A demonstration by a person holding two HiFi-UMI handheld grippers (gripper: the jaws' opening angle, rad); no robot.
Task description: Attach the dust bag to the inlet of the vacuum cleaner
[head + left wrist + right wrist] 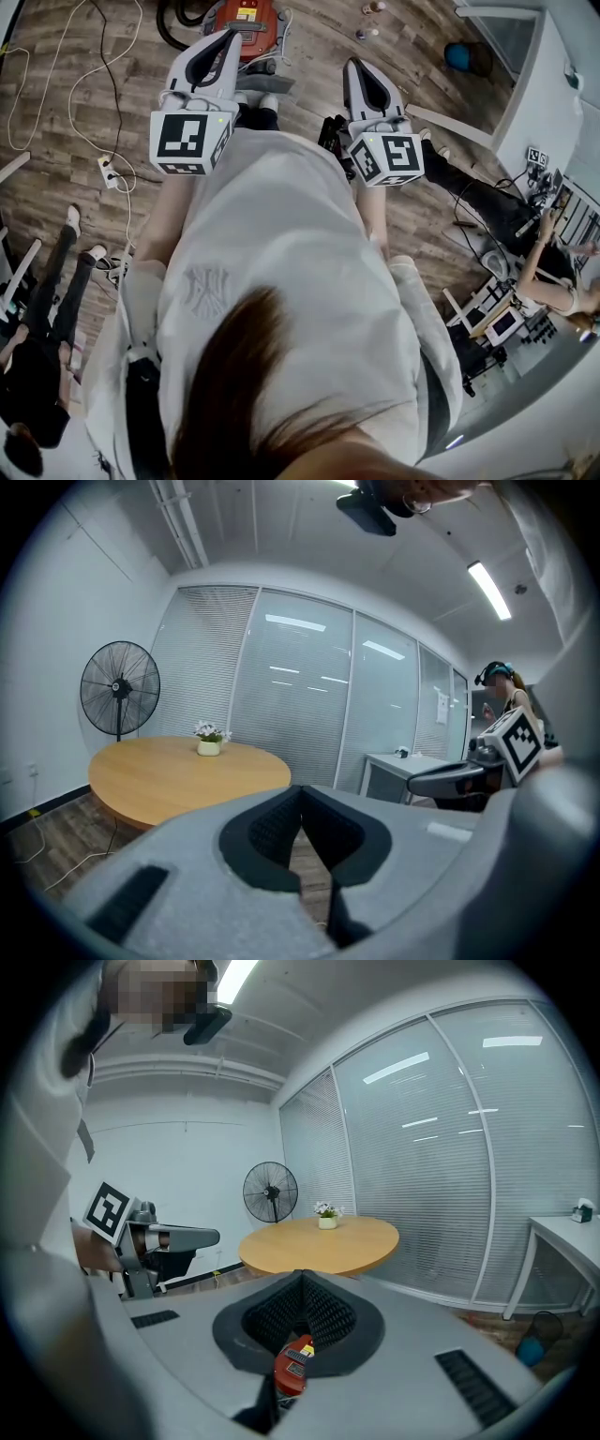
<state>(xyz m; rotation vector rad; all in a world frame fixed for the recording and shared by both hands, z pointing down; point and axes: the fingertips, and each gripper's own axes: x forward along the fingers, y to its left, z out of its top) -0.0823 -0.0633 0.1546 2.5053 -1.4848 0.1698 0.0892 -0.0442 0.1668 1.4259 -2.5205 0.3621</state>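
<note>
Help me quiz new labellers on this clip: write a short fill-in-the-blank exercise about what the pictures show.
1. The vacuum cleaner on the wooden floor is ____ in colour.
2. The left tongs and the right tongs are both ____, holding nothing.
3. The table with the flower pot has a ____ top.
Missing words: red; shut; round.

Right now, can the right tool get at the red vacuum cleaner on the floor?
Probably yes, after stooping: the right tool, shut and empty, is held high, while the red vacuum cleaner stands on the wooden floor ahead with nothing seen between.
</note>
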